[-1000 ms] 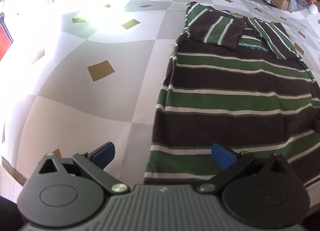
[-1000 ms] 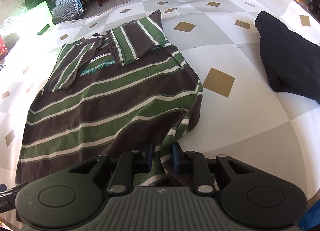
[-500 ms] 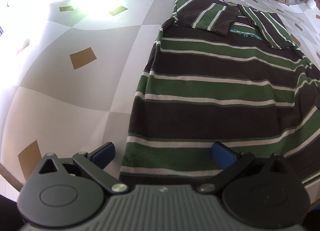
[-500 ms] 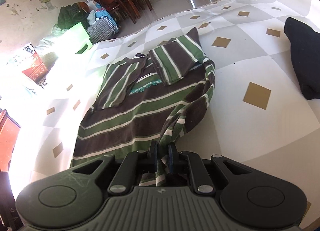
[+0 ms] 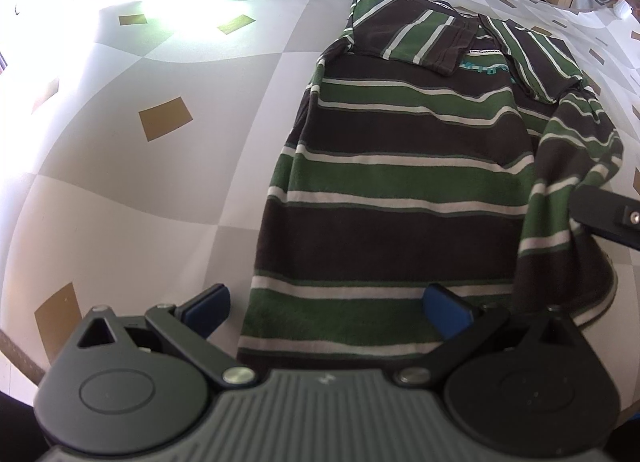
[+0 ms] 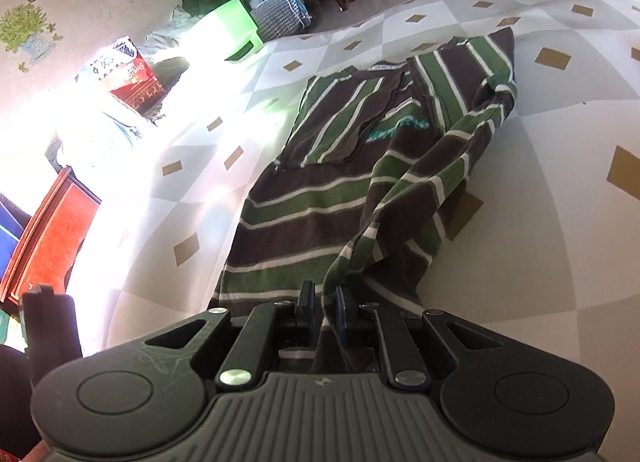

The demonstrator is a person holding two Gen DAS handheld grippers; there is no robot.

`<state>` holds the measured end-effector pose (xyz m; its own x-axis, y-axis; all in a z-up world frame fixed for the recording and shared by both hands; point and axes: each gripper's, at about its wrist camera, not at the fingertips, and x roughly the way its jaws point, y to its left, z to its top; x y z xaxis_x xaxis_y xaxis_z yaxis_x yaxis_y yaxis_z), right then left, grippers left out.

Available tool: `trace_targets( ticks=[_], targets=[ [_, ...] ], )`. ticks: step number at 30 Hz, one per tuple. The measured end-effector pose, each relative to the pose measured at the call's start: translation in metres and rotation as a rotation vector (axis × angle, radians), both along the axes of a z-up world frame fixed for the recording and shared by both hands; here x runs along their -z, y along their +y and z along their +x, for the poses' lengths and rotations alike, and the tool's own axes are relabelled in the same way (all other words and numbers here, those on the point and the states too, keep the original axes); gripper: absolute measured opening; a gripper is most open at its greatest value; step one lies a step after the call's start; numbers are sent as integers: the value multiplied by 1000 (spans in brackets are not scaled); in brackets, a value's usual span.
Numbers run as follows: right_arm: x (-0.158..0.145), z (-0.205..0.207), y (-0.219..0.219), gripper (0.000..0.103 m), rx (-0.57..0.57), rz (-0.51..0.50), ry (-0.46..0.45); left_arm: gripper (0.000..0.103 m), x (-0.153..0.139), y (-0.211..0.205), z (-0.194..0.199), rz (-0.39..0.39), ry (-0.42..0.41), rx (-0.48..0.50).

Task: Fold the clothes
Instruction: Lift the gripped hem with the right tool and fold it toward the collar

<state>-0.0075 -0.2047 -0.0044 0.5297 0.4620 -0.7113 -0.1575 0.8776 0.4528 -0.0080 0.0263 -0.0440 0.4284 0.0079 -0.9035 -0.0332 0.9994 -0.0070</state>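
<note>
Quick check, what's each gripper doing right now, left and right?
Left gripper: open, holding nothing, straddling the near hem of the striped shirt.
Right gripper: closed on the striped shirt's lifted edge.

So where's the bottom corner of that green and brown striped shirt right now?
In the right wrist view, it is pinched in the right tool, lifted off the checked tablecloth over the striped shirt.
</note>
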Motion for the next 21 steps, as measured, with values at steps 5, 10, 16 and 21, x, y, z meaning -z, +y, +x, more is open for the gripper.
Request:
trace_targets(
  ticks=[5,10,16,21],
  targets=[
    [22,3,21,15,-41,-117,59,103,-1,0,-1,-1,0,-4],
    [13,4,17,30,-37,-93,61,103,-2,2,1,0,3,-13],
    [-5,4,6,36,-42,-89,61,103,-11,2,8,-24,-6,-29],
    [-13,10,1,39,-52,-122,96,103,-18,-4,22,-49,19,-10]
  ],
)
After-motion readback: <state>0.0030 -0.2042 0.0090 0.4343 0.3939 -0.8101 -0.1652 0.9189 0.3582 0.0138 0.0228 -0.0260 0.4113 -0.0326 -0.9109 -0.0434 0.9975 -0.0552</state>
